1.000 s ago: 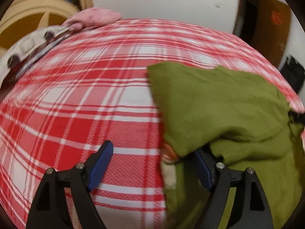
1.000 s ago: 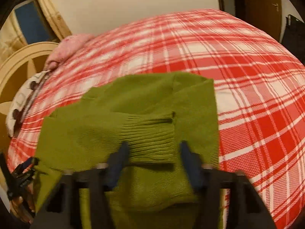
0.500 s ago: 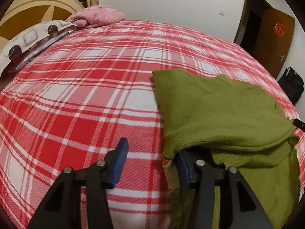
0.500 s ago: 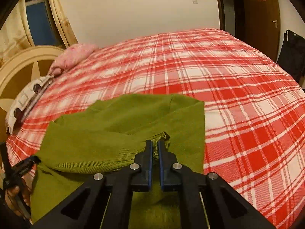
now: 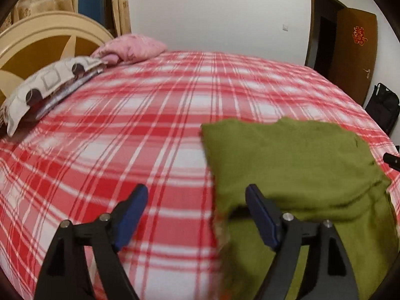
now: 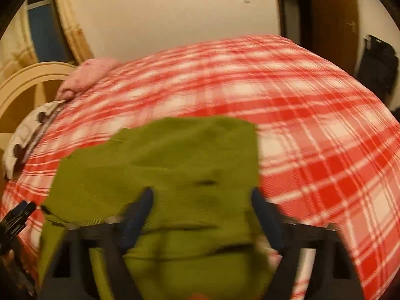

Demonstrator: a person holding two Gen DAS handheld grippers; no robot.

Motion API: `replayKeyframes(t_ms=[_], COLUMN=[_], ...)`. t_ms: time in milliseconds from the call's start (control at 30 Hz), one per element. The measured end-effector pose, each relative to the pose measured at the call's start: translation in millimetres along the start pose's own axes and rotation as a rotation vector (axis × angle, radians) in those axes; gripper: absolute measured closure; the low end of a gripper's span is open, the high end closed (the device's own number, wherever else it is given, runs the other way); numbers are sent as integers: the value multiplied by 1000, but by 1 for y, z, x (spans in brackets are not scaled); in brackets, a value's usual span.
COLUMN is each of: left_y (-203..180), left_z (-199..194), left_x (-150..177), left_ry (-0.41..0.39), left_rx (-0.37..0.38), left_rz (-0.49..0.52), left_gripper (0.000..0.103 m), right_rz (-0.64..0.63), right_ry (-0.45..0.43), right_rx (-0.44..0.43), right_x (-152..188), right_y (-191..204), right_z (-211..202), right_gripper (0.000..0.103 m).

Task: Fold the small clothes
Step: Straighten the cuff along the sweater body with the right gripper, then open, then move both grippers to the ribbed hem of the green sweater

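An olive green knit garment (image 5: 295,165) lies folded over on the red and white plaid bed (image 5: 125,150). My left gripper (image 5: 197,212) is open above the garment's left edge, its right finger over the fold, holding nothing. In the right wrist view the garment (image 6: 175,160) fills the lower middle. My right gripper (image 6: 202,212) is open above it, both fingers spread over the cloth, empty. This view is blurred.
A patterned pillow (image 5: 47,85) and a pink pillow (image 5: 132,47) lie by the cream headboard (image 5: 37,47) at the far left. A brown door (image 5: 355,50) and a black bag (image 5: 382,107) stand at the right. The left gripper shows at the left edge of the right wrist view (image 6: 15,220).
My right gripper was shut on the garment's ribbed edge half a second ago and has opened, letting it go. My left gripper has opened wider and lifted back. The top fold lies flat.
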State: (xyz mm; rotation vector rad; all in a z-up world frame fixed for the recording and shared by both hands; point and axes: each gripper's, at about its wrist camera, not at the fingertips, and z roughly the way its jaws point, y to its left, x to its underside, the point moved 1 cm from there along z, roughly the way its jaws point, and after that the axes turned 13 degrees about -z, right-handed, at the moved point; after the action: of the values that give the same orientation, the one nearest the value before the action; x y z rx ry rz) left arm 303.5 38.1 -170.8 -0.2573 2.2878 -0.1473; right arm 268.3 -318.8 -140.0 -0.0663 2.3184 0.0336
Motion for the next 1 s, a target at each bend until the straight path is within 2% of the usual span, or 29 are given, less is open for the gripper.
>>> replayKeyframes(t_ms=[167, 267, 367, 600, 733, 933, 1000], left_y=[-22, -25, -21, -14, -11, -1, -2], left_z=[30, 43, 45, 45, 44, 17, 6], left_x=[-1, 5, 9, 16, 16, 22, 29], left_ry=[39, 89, 112, 128, 136, 135, 135], left_rx=[-49, -87, -85, -86, -79, -39, -38], left_rz=[44, 73, 68, 65, 54, 12, 30], left_gripper=[20, 20, 17, 9, 8, 9, 9], right_rz=[-141, -170, -189, -197, -189, -171, -165], right_ry=[7, 56, 113, 132, 136, 122, 119], right_rx=[44, 58, 91, 101, 93, 70, 67], right_x=[-5, 2, 13, 19, 19, 28, 33], right_y=[44, 51, 51, 49, 48, 46, 46], right_z=[25, 43, 57, 57, 57, 37, 29], right_gripper=[21, 25, 26, 27, 27, 26, 26])
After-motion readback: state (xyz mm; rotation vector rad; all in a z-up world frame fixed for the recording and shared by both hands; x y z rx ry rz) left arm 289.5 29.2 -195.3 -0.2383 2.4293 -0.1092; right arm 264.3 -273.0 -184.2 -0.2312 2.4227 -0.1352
